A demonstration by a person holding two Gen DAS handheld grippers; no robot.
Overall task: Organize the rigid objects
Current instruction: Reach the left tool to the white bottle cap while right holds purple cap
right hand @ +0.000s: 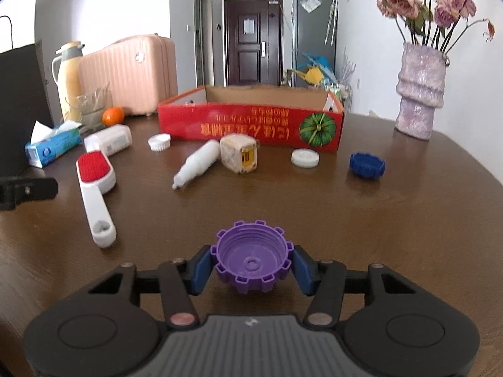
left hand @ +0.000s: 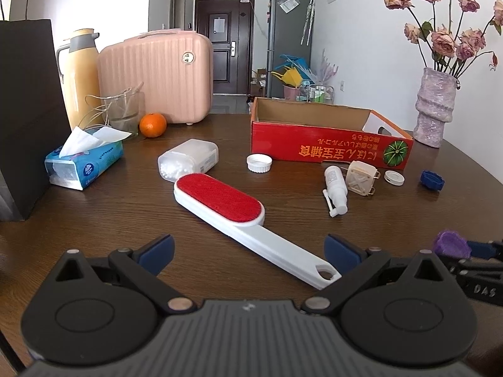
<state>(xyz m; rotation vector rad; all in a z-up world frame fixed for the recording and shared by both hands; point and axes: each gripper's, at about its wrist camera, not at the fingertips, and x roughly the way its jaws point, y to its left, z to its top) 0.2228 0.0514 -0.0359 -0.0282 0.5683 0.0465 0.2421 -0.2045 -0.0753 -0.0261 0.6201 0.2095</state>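
**Purple cap caught between the right tongs**

The right tongs (right hand: 251,265) close around the purple cap (right hand: 251,259), open side up, near edge of the counter (right hand: 393,235); the pads look pressed on its ribbed wall, though contact is hard to confirm. A grip across the ribs should stop it slipping. The red box (right hand: 251,124) waits far centre, likely its destination. The left tongs (left hand: 248,249) gape wide, empty, straddling the lint brush (left hand: 248,216) handle, probably next.
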